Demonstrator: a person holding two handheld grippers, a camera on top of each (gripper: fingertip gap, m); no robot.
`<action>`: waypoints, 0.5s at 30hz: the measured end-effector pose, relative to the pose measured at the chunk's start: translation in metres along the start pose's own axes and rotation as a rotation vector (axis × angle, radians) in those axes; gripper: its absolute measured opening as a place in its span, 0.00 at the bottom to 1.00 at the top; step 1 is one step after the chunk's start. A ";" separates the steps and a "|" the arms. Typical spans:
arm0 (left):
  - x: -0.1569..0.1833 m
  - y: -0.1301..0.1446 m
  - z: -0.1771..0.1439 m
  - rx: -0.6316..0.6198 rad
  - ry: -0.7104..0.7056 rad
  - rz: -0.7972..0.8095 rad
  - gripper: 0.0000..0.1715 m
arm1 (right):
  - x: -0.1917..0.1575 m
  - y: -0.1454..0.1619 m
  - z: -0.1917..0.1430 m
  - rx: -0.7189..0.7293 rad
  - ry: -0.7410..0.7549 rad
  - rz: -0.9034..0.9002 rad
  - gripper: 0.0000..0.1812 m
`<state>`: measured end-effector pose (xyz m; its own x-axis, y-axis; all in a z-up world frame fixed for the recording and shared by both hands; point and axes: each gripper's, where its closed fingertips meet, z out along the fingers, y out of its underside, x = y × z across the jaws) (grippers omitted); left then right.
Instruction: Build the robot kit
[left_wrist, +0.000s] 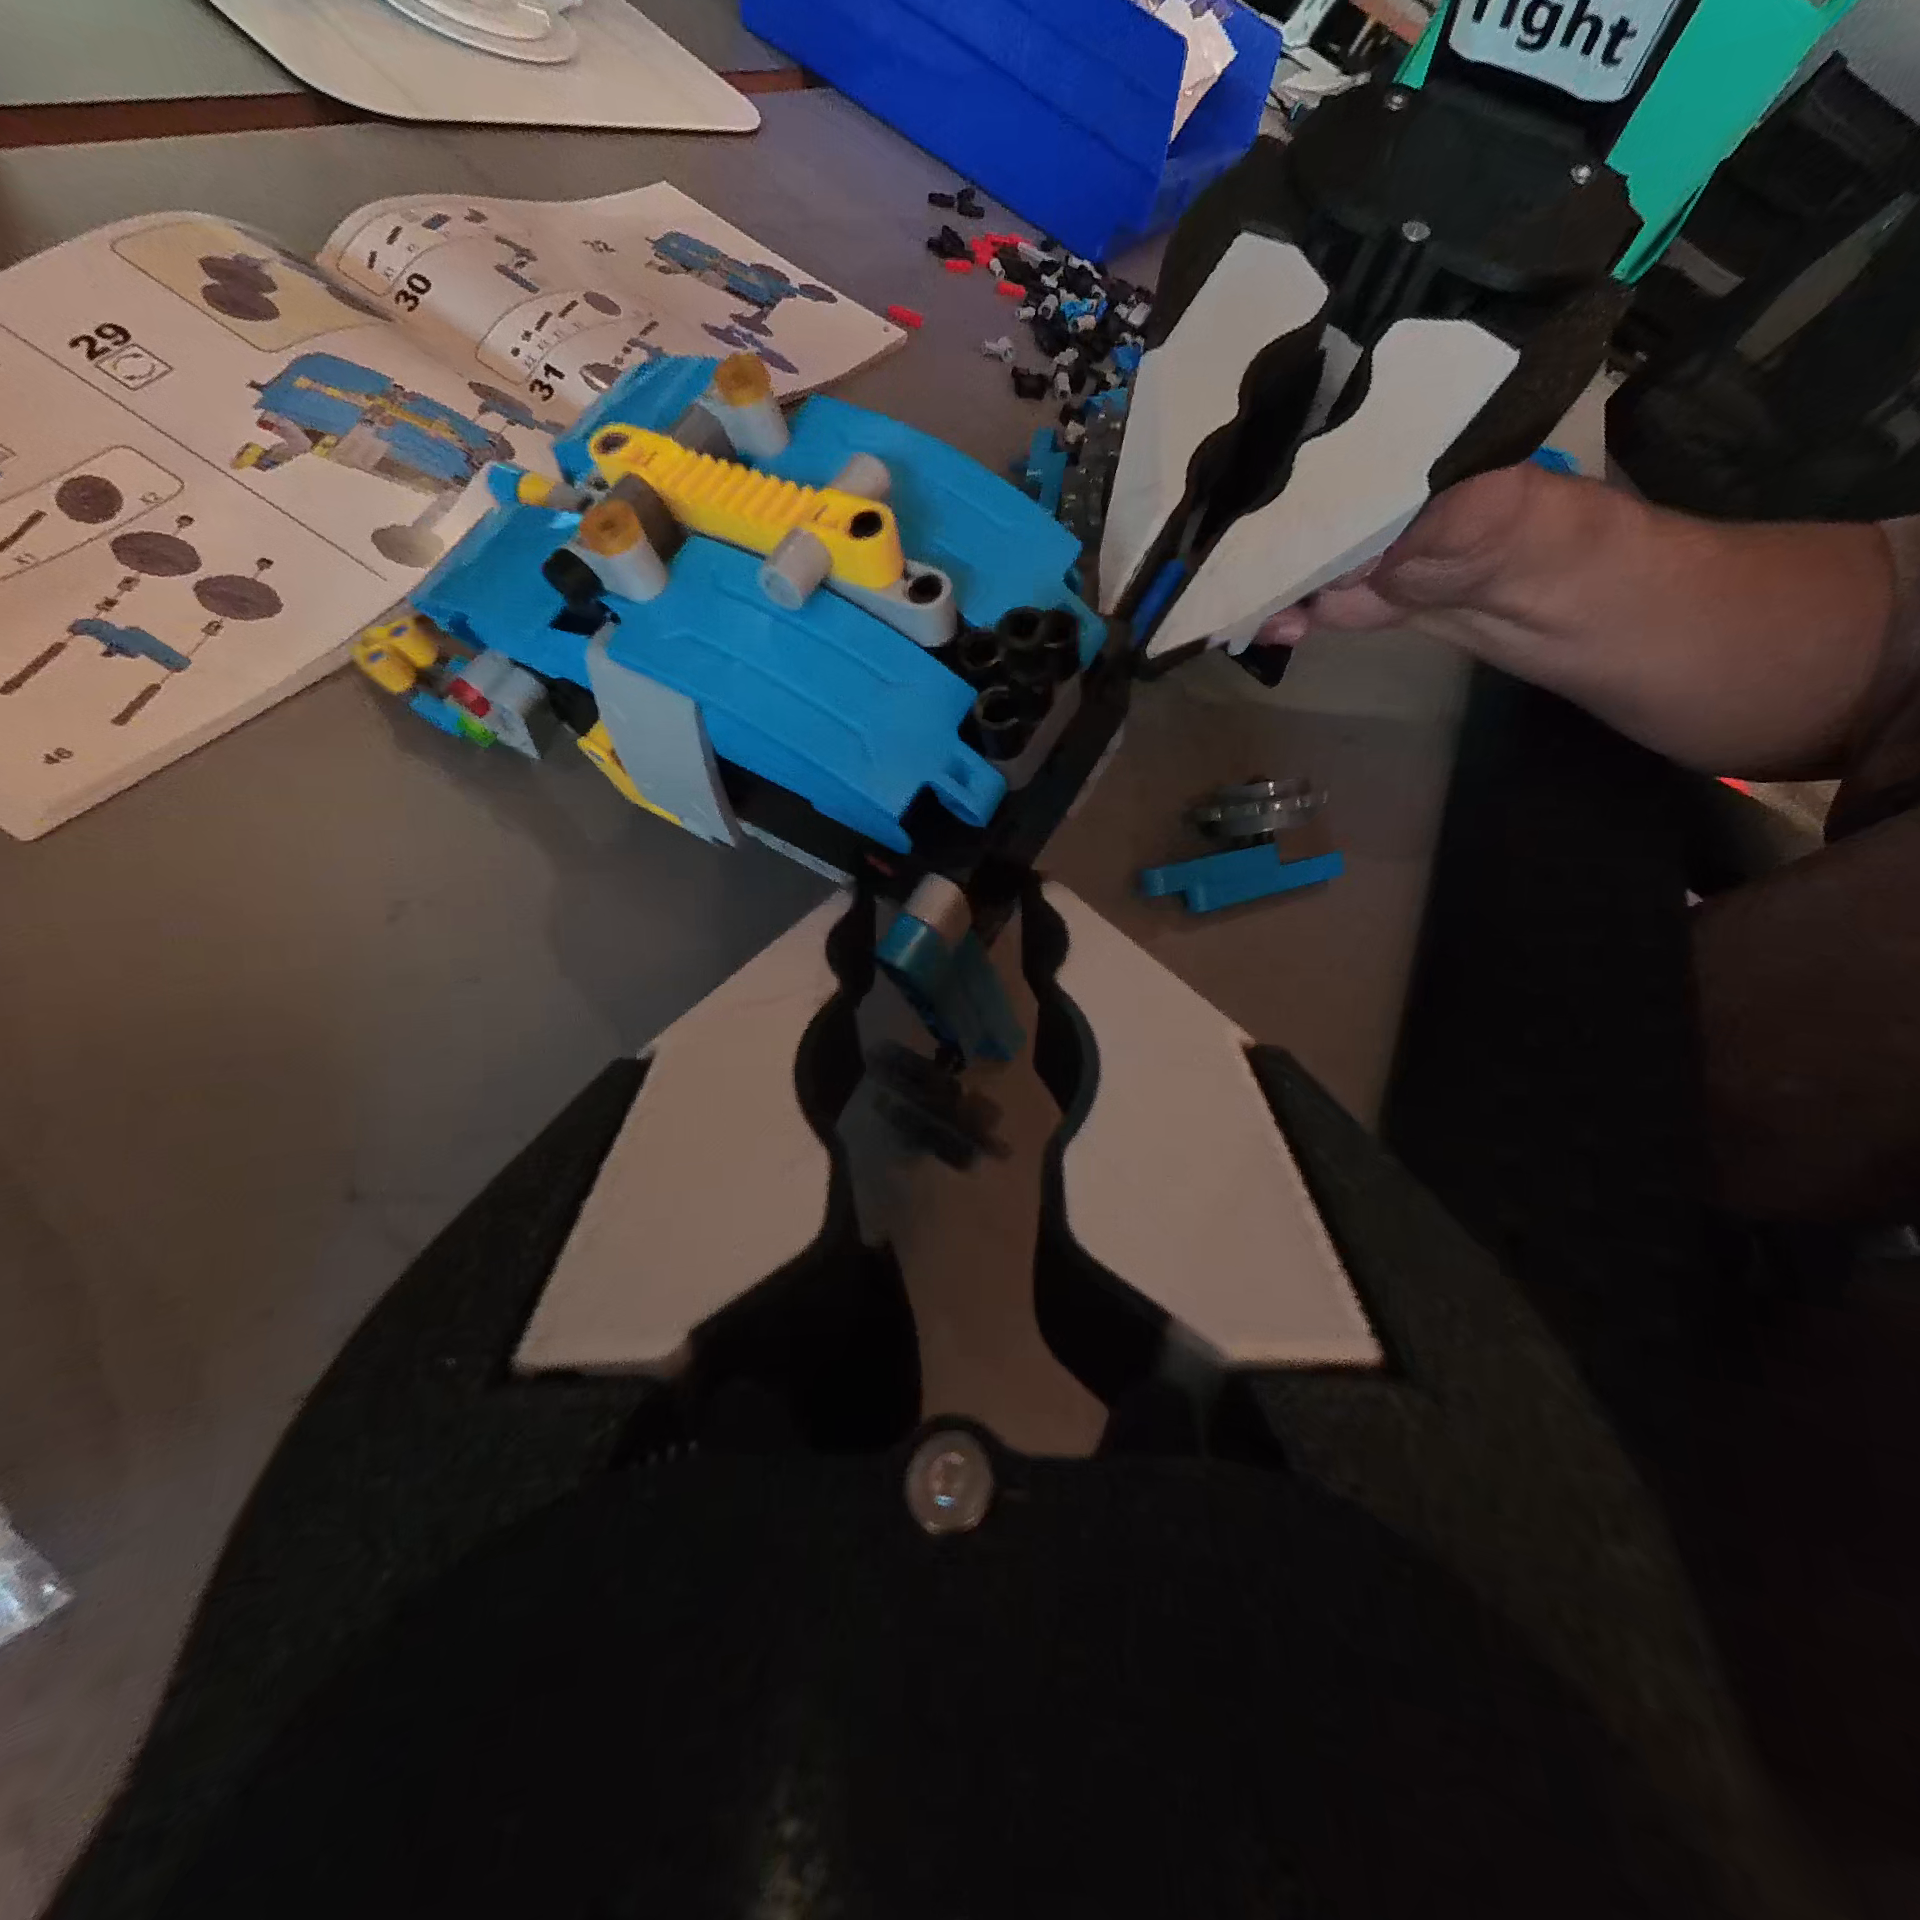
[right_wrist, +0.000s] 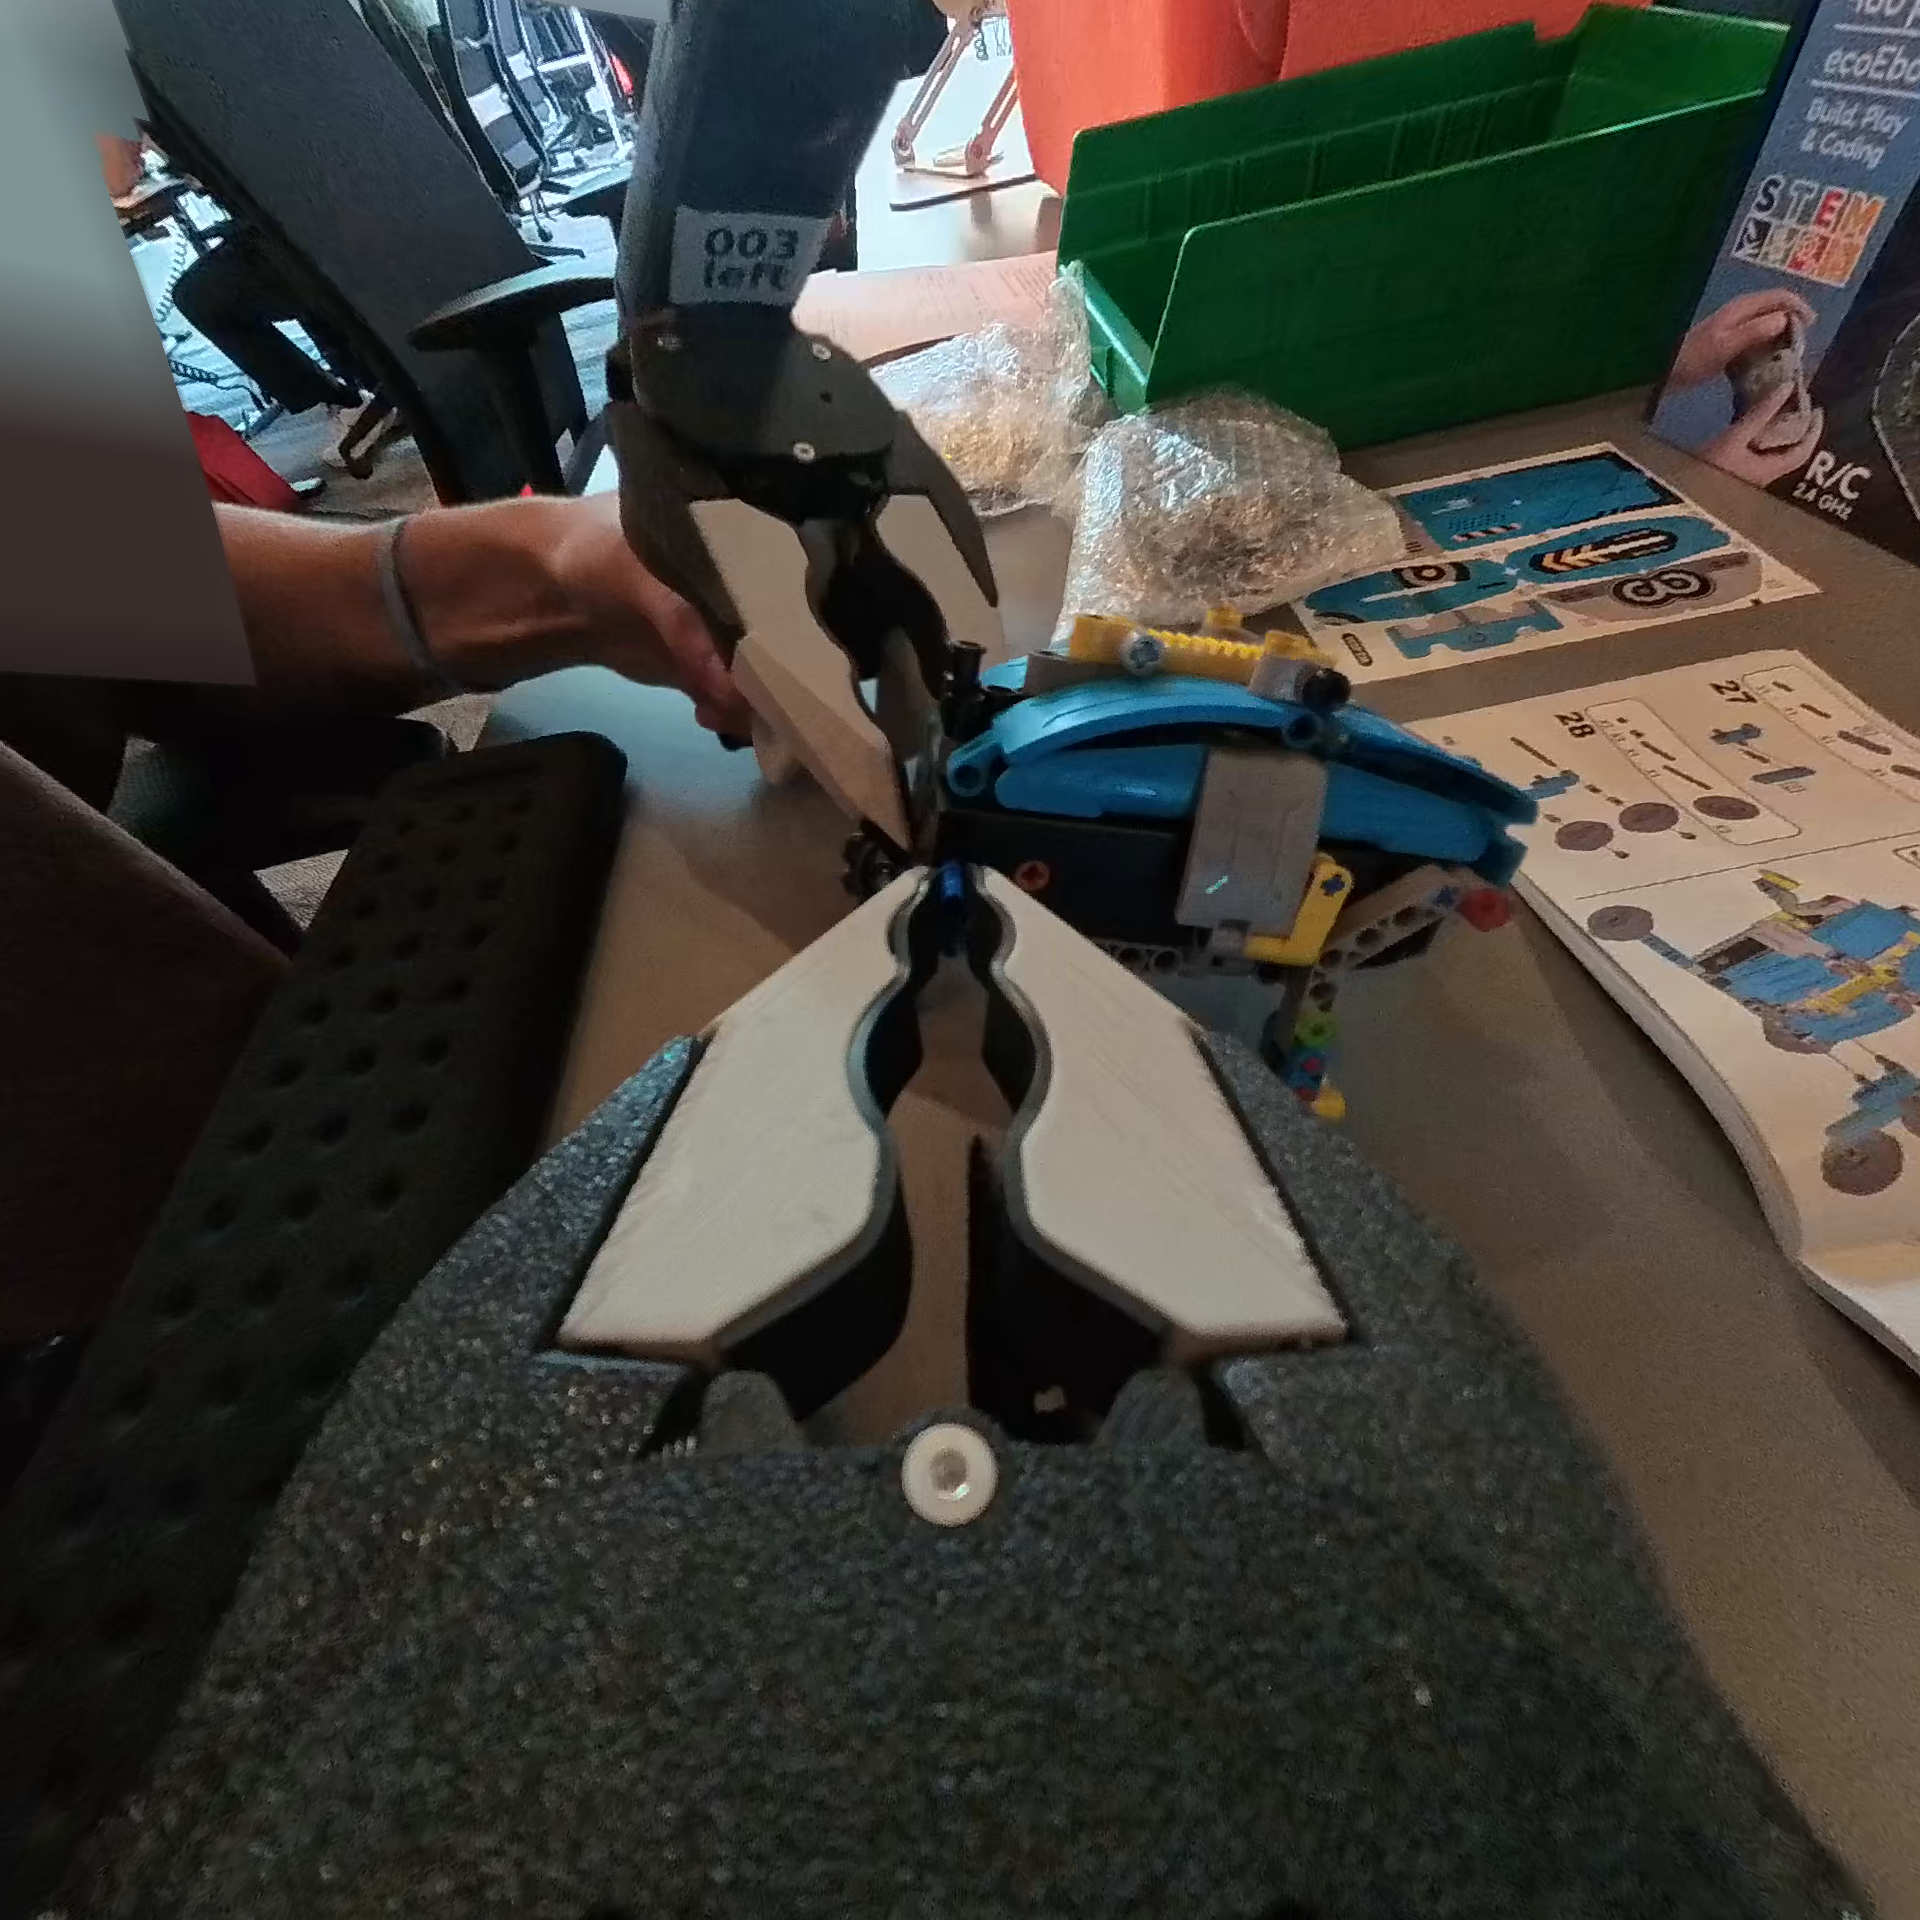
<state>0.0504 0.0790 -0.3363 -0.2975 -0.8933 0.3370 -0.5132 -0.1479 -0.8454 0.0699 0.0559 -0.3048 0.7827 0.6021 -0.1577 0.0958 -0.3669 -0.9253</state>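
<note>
Two grippers: both at the rear end of one toy model on the grey desk (left_wrist: 312, 987).
Left gripper (left_wrist: 940, 904): white-faced black fingers (left_wrist: 748, 1091) closed on a blue and grey piece at the near end of the model; seen from the right wrist view (right_wrist: 904, 821), its tips touch the model's rear edge.
Right gripper (right_wrist: 948, 883): fingers (right_wrist: 1122, 1091) nearly together, pinching a small blue peg (right_wrist: 949, 886) just beside the model's black underside; seen from the left wrist view (left_wrist: 1132, 634), it comes down from above.
Model: blue, yellow and grey plastic brick-built vehicle (left_wrist: 748, 613), on the desk between booklet and grippers, with a yellow toothed bar (left_wrist: 748, 499) across its top.
Booklet: open paper instruction booklet (left_wrist: 208, 468), flat on the desk, touching the model's far side.
Loose parts: pile of small black, red and blue pieces (left_wrist: 1049, 291) near a blue plastic bin (left_wrist: 1018, 114); a blue beam (left_wrist: 1236, 878) and a grey wheel (left_wrist: 1257, 805) lie apart on the desk.
Far side: green plastic bin (right_wrist: 1382, 239), bubble-wrap bundles (right_wrist: 1216, 509), sticker sheet (right_wrist: 1548, 571), printed box (right_wrist: 1808, 260).
Hands: a person's hand (left_wrist: 1538, 613) behind each gripper.
</note>
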 end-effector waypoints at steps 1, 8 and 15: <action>0.000 0.001 0.000 0.000 -0.008 0.006 0.14 | 0.000 0.000 0.001 0.003 0.003 0.004 0.03; 0.001 0.001 0.000 0.003 -0.034 0.020 0.14 | 0.001 0.000 0.002 -0.077 0.066 -0.025 0.02; 0.005 0.001 0.001 0.011 -0.040 0.024 0.14 | -0.004 0.005 0.001 -0.004 -0.045 0.226 0.02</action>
<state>0.0492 0.0745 -0.3358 -0.2772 -0.9130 0.2994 -0.4971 -0.1304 -0.8578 0.0669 0.0520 -0.3090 0.7561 0.5355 -0.3761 -0.0760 -0.4991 -0.8632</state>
